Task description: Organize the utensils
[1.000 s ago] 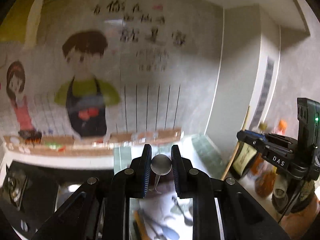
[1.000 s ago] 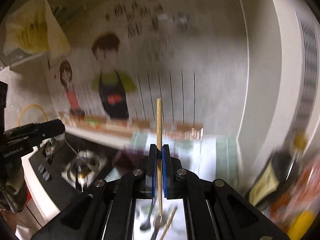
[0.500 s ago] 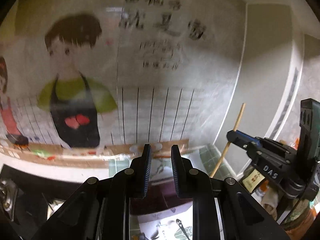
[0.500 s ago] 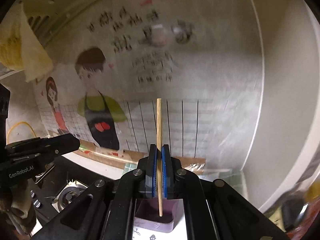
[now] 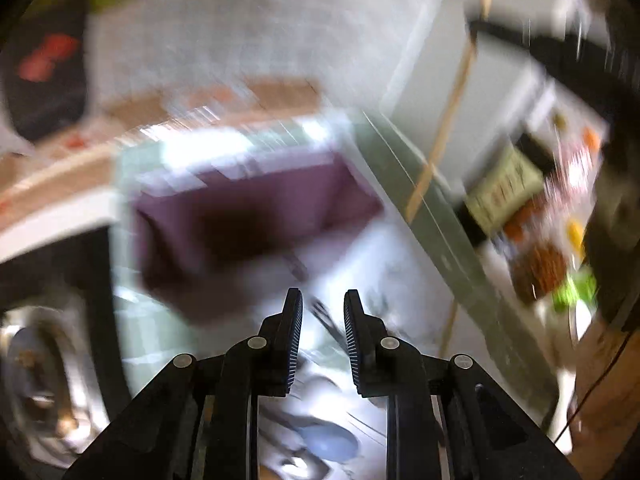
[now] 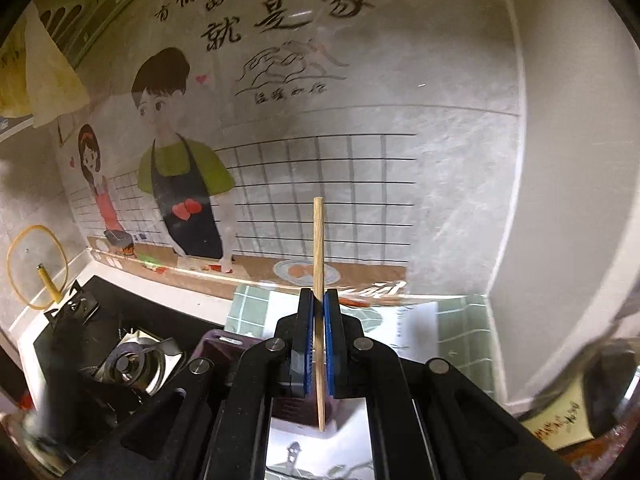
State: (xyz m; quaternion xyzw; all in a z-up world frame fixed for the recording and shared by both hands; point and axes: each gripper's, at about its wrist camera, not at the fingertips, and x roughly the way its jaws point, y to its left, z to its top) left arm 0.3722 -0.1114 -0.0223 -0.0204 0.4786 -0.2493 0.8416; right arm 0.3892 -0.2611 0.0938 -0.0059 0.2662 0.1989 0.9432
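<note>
Wooden chopstick [image 6: 318,264]: held upright between the blue pads of the right gripper [image 6: 319,344], its lower end hanging over the purple bin [image 6: 218,340]; judged to be lined up for dropping in.
Right gripper fingers [image 6: 306,340]: closed tight on the chopstick, gripped low on its length so most of the stick stands above the pads.
Purple bin: set on the counter beside the gas stove [image 6: 132,364]; its open top is seen in the blurred left wrist view [image 5: 248,216], judged to be the collecting place for utensils.
Left gripper [image 5: 323,340]: tilted down toward the counter; its jaws are opening, a narrow gap is shown and nothing is seen between them.
Loose utensils [image 5: 320,440]: dark handles and a bluish spoon-like shape lie on the pale mat below the left gripper; exact kinds cannot be told through blur.
Next move, judged: a loose utensil is likely to be picked by the left gripper.
Wall mural [image 6: 180,160]: cartoon cook figures, backdrop only.
</note>
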